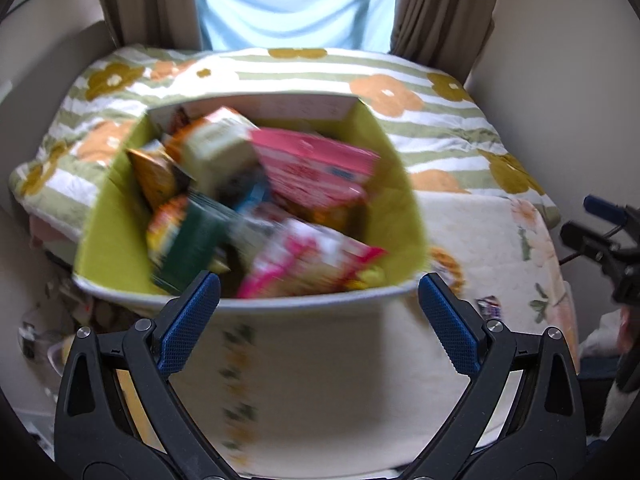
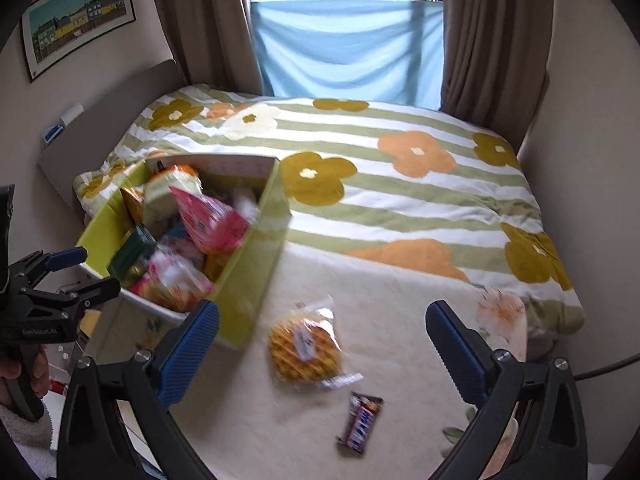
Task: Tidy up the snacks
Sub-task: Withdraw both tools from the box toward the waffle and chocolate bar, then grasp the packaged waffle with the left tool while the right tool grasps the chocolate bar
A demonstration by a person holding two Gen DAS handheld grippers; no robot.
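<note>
A fabric storage box (image 1: 400, 184) with a lime-green lining sits on the bed, filled with several snack boxes and bags, among them a pink box (image 1: 316, 168). My left gripper (image 1: 318, 292) hovers open just in front of its near rim, nothing between the fingers. In the right wrist view the same box (image 2: 248, 276) is at the left. A wrapped waffle (image 2: 306, 346) and a chocolate bar (image 2: 360, 424) lie on the cream blanket to its right. My right gripper (image 2: 322, 320) is open above the waffle. The left gripper (image 2: 80, 276) shows at the left edge.
The bed carries a green-striped flowered duvet (image 2: 400, 200) and a cream blanket (image 2: 400, 320). Curtains and a blue-covered window (image 2: 348, 48) stand behind. A headboard (image 2: 112, 120) and a framed picture (image 2: 80, 12) are at the left. A person's hand (image 2: 24, 376) holds the left gripper's handle.
</note>
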